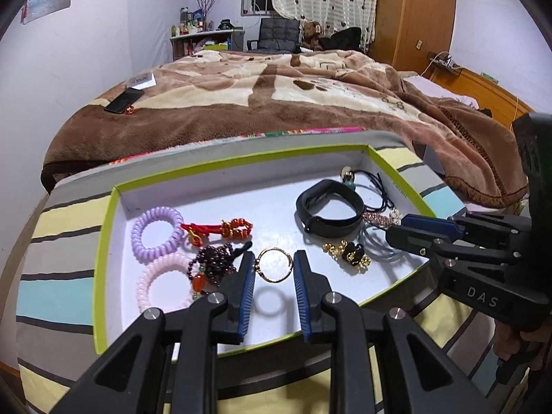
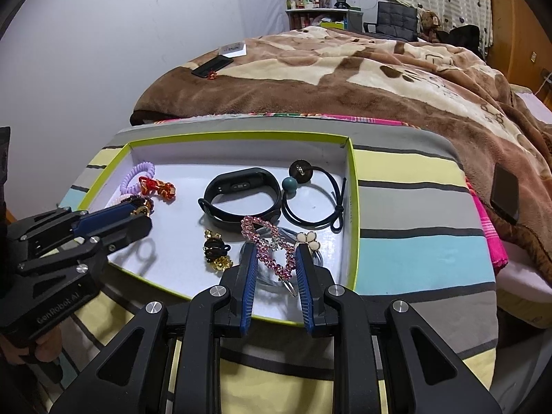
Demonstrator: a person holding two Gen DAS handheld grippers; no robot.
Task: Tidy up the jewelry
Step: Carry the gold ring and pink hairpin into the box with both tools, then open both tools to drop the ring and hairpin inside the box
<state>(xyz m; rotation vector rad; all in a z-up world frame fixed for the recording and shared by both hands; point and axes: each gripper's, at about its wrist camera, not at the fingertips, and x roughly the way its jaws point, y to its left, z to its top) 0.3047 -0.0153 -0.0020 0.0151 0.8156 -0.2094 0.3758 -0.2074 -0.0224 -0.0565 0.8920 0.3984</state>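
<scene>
A shallow white tray with a lime-green rim (image 1: 107,238) (image 2: 353,186) holds the jewelry. My left gripper (image 1: 274,267) is open around a gold ring (image 1: 274,265), which hangs above its shadow on the tray floor. To its left lie a purple coil band (image 1: 157,233), a pink coil band (image 1: 162,284), a red knot charm (image 1: 220,229) and a dark bead bracelet (image 1: 214,262). My right gripper (image 2: 276,258) is open, its fingers either side of a pink rhinestone clip (image 2: 270,243). A black fitness band (image 2: 241,196) and a gold-black hair tie (image 2: 215,250) lie nearby.
A black elastic with a teal bead (image 2: 310,196) lies at the tray's right end. The tray sits on a striped round surface (image 2: 414,207) beside a bed with a brown blanket (image 1: 276,103). A phone (image 1: 124,100) lies on the blanket.
</scene>
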